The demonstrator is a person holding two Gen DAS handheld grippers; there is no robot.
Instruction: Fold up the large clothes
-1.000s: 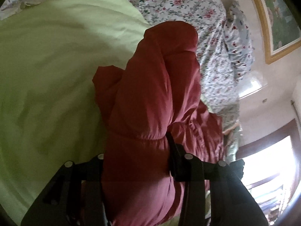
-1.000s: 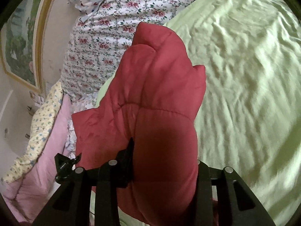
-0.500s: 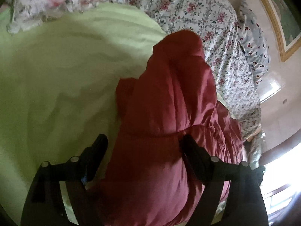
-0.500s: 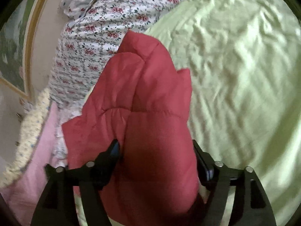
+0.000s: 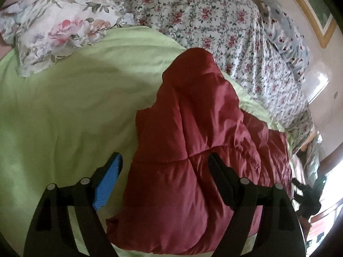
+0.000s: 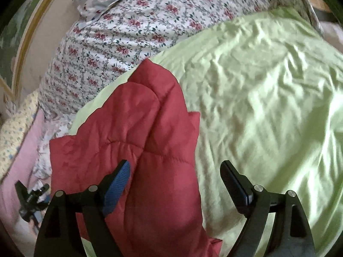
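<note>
A red quilted jacket [image 5: 193, 150] lies bunched and folded on the light green bedsheet [image 5: 64, 111]. It also shows in the right wrist view [image 6: 137, 150]. My left gripper [image 5: 165, 165] is open, its jaws spread wide with the jacket's padded bulk lying loose between them. My right gripper [image 6: 175, 171] is open too, its jaws wide apart over the jacket's right part and the sheet [image 6: 257, 98]. Neither gripper pinches the fabric.
A floral quilt [image 5: 214, 21] and a rose-print pillow [image 5: 53, 27] lie along the far side of the bed. A framed picture [image 5: 317, 10] hangs on the wall. Pink and yellow bedding [image 6: 19, 132] is piled at the left of the right wrist view.
Both grippers have opened and let go of the red jacket, which has dropped onto the sheet. Both have drawn back a little from it.
</note>
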